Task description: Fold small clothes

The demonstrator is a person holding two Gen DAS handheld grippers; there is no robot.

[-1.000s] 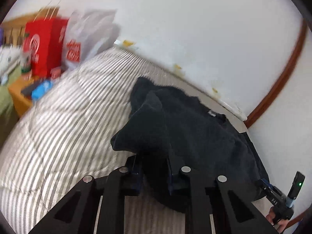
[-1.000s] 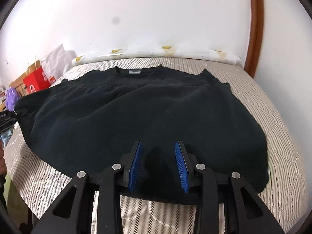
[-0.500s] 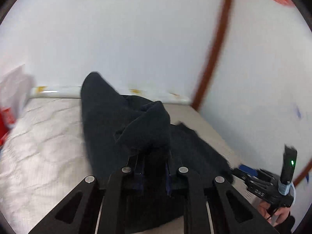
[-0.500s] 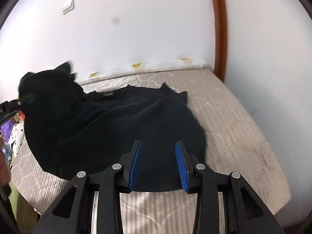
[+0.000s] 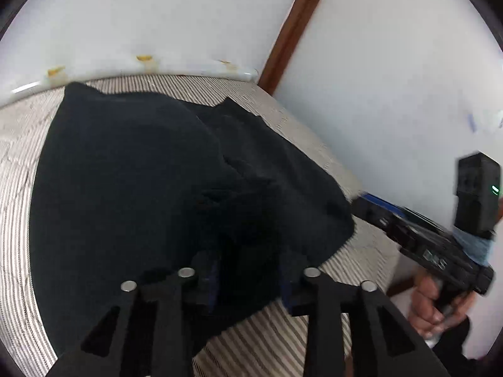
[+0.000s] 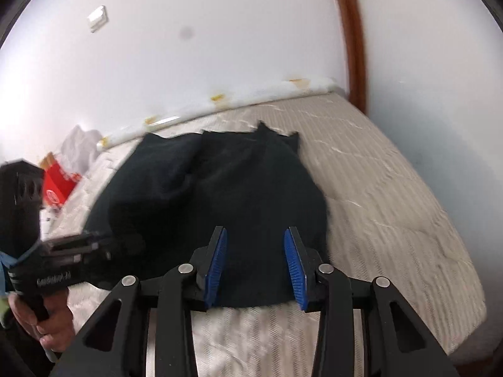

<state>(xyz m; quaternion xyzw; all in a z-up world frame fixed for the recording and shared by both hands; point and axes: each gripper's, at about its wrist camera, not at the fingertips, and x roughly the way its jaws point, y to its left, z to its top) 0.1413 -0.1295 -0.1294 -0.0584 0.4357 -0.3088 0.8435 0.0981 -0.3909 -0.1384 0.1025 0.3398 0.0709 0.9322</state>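
White walls meet at a corner marked by a brown wooden trim strip (image 5: 289, 28); below it lies a striped mattress (image 5: 19, 220) with a pale bolster (image 5: 132, 69) along the far wall.

Left wrist view:
- Black garment (image 5: 132, 182): spread over the mattress, one side doubled over onto the rest, rumpled ridge running down the middle. Its near edge lies between the fingers of the left gripper (image 5: 248, 279).
- Left gripper: jaws parted with dark cloth in the gap; the pads are hidden against the fabric, so whether they pinch it cannot be told.
- Right gripper (image 5: 361, 202): enters from the right edge, tip at the garment's right hem, just above the mattress. Jaw spacing unreadable from this angle. A black block with a green light (image 5: 478, 198) sits on top of it.
- Right hand (image 5: 430, 304): wrapped around the handle, lower right.

Right wrist view:
- Mattress (image 6: 393, 204): bare striped surface to the right of the garment.
- Black garment (image 6: 226, 194): folded heap, collar end toward the bolster (image 6: 220, 106), near hem between the right gripper's (image 6: 254, 260) fingers.
- Right gripper: blue ribbed pads (image 6: 217, 260) set wide apart, clamping nothing, over the hem.
- Left gripper (image 6: 125, 245): reaches in from the left, tip buried at the garment's left edge.
- Left hand (image 6: 47, 317): on its handle, lower left.
- Red bag (image 6: 58, 185) and white bag (image 6: 80, 150): beyond the mattress, far left.
- Wall switch (image 6: 97, 19): upper left.
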